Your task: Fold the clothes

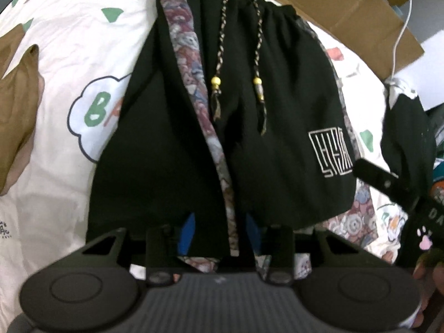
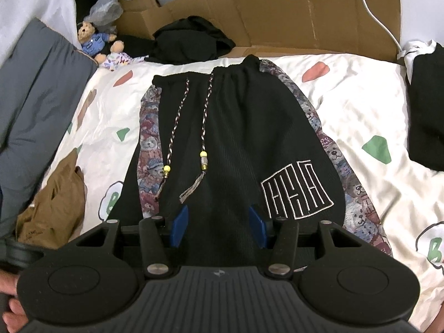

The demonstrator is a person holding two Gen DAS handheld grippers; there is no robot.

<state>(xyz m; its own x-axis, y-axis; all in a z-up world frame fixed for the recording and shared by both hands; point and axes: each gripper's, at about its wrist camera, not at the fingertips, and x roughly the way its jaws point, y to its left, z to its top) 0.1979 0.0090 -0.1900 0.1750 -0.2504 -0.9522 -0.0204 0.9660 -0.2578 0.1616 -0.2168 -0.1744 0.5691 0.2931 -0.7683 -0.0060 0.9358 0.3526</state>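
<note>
Black shorts lie flat on a white printed bed sheet, waistband away from me. They have teddy-pattern side strips, a white embroidered logo and two braided drawstrings with yellow beads. My right gripper hovers open over the near hem, blue pads wide apart. In the left wrist view the shorts fill the middle, and a patterned strip runs down between the pads of my left gripper. That gripper stands open at the hem, with black cloth hiding the pad tips.
A brown garment lies at the left of the shorts, beside a grey quilt. Flattened cardboard, a black clothes heap and a teddy bear line the far edge. Another black garment lies at the right.
</note>
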